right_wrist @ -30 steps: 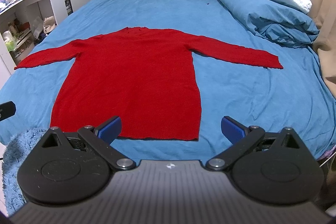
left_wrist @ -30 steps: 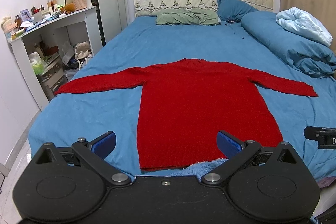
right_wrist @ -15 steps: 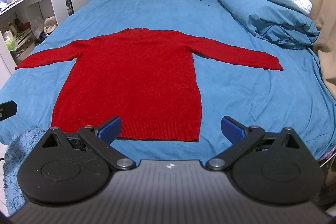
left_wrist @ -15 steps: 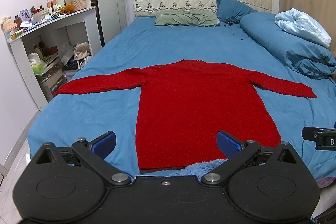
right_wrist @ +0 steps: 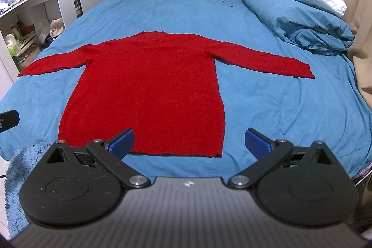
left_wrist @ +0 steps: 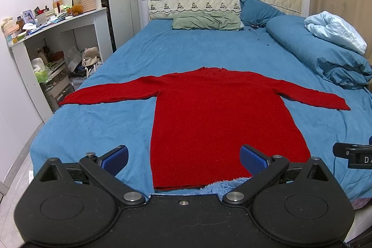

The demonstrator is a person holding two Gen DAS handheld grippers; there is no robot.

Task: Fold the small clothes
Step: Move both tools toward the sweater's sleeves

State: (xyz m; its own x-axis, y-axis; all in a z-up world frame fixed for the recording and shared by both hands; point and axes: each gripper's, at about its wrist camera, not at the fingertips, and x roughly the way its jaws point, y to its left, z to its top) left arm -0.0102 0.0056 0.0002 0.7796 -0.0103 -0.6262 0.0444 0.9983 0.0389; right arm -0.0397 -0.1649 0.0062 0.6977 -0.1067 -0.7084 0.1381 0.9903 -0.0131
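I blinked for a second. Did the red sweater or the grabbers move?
Almost nothing changed. Both cameras drifted a tiny bit, so the view shifted slightly. The red sweater lies spread flat on the bed as before. The left gripper and right gripper stayed open, holding nothing.

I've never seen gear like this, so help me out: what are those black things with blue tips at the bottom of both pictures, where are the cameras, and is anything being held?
They are two hand-held grippers, one in each of a person's hands; no robot arm is involved. Each carries a wide-angle camera looking forward along its two blue-padded fingers. One picture comes from the left gripper, the other from the right gripper. Both are open and hold nothing. Ahead, a red sweater lies flat on a blue bed, sleeves spread out, not yet folded.
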